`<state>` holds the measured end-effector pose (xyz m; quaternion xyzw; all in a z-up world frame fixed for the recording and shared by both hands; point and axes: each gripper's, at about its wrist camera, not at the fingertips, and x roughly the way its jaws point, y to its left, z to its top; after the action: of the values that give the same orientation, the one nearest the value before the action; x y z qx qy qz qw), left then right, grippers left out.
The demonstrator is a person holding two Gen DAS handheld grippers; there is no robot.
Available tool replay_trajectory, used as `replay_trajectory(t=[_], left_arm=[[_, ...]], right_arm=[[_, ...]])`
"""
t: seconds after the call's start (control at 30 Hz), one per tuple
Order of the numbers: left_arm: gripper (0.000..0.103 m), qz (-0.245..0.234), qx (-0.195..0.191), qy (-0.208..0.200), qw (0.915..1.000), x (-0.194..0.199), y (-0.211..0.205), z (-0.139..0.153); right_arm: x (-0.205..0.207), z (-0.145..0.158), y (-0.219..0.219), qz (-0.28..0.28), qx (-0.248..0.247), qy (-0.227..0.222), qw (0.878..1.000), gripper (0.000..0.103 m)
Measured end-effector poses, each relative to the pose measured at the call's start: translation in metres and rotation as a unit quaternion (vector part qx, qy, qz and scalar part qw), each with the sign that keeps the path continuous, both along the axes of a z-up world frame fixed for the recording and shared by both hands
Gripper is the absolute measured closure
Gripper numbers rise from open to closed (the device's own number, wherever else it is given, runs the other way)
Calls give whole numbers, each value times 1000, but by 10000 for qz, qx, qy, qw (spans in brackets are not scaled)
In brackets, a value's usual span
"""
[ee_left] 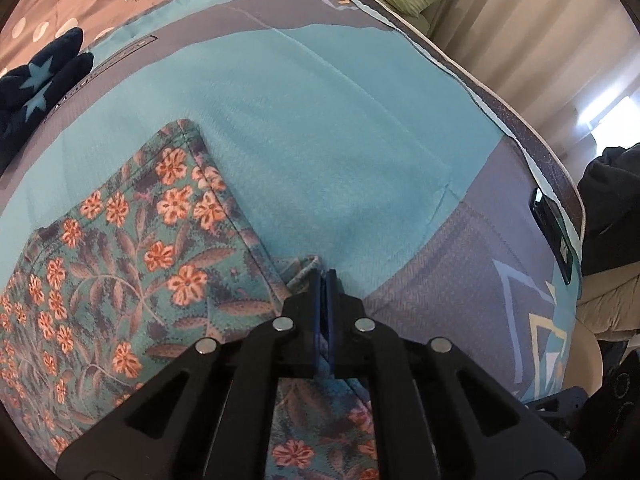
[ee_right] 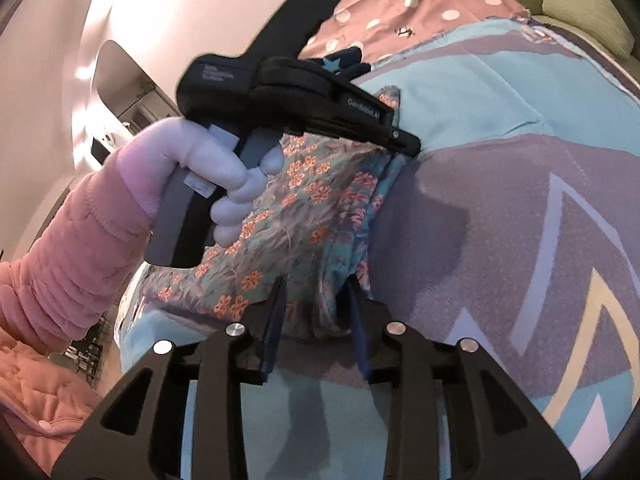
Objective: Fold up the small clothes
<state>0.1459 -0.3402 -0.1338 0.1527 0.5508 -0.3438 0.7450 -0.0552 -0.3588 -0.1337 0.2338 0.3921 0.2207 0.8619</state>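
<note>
The left hand-held gripper [ee_left: 325, 280] is clamped on a bunched edge of the floral garment [ee_left: 120, 240], which spreads to its left over the turquoise bedspread [ee_left: 320, 120]. The right hand-held gripper [ee_right: 316, 292] stands part open, a hanging fold of the garment between its blue pads, not pressed.
</note>
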Motion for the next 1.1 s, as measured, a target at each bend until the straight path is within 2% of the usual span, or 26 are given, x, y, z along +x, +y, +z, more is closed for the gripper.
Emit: replay_trajectory(t=[0.07,0.1,0.17,0.27,0.4,0.47,0.5,0.57,0.63,0.7,0.8,0.9,0.93,0.97,1.0,1.03,1.07,1.1], left_arm=[[103,87,-77,-63,9999,2,-2,2],[103,112,-94,-202,9997,4,-5,3],[103,145,-65,-417,9990,10,-9,-1],[103,333,-292,-226,9988,17,-6,-5],[103,302,-604,-279,9973,12,7,15],[98,264,-850,-498,9948,5,23,37],[95,216,-1001,-685,9924,-2,36,54],[75,186,-1179,-982,9880,-16,61,76],[68,216,-1303,-1193,9840,-30,89,90],[65,299,-1408,-1241,9818,-48,126,93],[63,525,-1362,-1186,9822,-68,172,83],[61,896,-1278,-1089,9817,-92,231,57],[58,1123,-1208,-922,9820,-101,255,40],[58,1263,-1153,-808,9819,-106,267,28],[59,1579,-1049,-606,9800,-111,290,7],[62,1722,-1279,-550,9752,-116,305,-2],[62,1834,-1682,-526,9671,-123,322,-4],[62,1963,-1869,-476,9614,-128,334,-2]], right_arm=[[2,-2,2,155,32,51,9999,83],[1,-4,3,299,134,118,9994,96],[-6,-7,6,518,-29,211,9984,96],[-8,-12,-4,392,217,360,9983,97],[-11,-6,-9,74,210,348,9991,96],[-14,2,-12,-161,39,298,9994,95],[-17,7,-14,-347,-76,252,9991,91],[-22,16,-19,-582,-138,165,9981,87],[-24,21,-18,-626,-91,97,9979,87],[-22,25,-10,-589,-151,56,9981,87],[-16,30,5,-409,-77,-89,9991,87],[-7,28,17,-193,192,-169,9995,87],[-4,26,19,-260,76,-88,9996,87],[2,20,20,-459,-306,110,9984,87],[8,9,19,-786,-863,368,9925,97],[9,2,14,-951,-925,412,9903,103],[7,1,9,-1059,-625,490,9912,103],[6,3,7,-1134,-537,581,9904,103]])
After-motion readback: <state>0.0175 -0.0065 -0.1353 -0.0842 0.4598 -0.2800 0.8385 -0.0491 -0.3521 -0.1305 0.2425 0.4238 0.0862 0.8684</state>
